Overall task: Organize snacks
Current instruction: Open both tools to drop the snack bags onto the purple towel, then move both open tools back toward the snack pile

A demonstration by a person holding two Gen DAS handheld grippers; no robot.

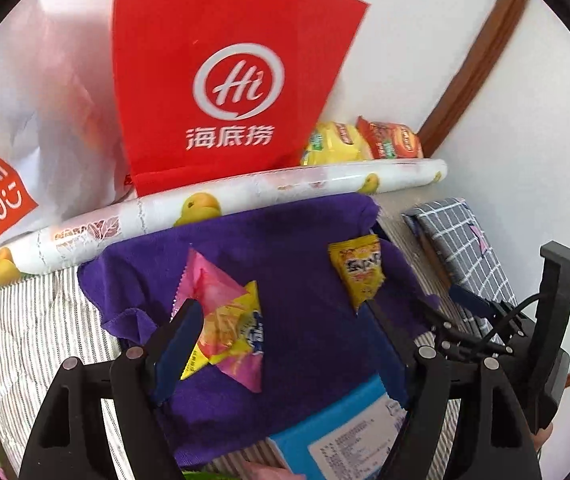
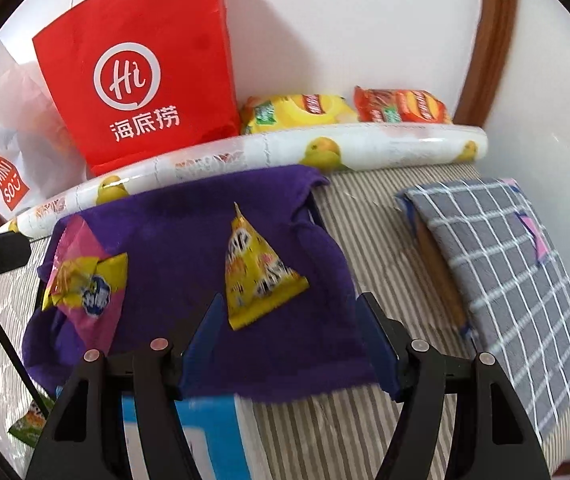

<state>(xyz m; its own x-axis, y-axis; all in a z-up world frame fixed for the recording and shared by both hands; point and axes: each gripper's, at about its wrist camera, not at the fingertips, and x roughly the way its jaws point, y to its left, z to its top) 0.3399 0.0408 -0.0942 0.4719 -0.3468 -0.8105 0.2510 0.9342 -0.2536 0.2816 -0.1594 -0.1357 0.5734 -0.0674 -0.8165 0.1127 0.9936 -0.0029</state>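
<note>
A purple cloth [image 1: 293, 248] lies on a striped surface. On it, in the left wrist view, a pink packet and a yellow packet [image 1: 225, 320] overlap beside my left gripper's left finger. A smaller yellow snack packet [image 1: 359, 272] lies further right. My left gripper [image 1: 285, 320] is open above the cloth and its pads press on nothing. In the right wrist view the triangular yellow packet [image 2: 261, 276] lies just beyond my right gripper [image 2: 289, 308], which is open with only cloth between its fingers. The pink and yellow pair [image 2: 85, 280] sits to its left.
A red paper bag [image 1: 221, 80] and a white shopping bag [image 1: 1, 196] stand against the wall behind a patterned roll [image 1: 205, 208]. Yellow [image 2: 301, 112] and red [image 2: 401, 106] chip bags lie behind the roll. A blue box [image 1: 345, 432] is near me, a checked grey cushion [image 2: 505, 260] on the right.
</note>
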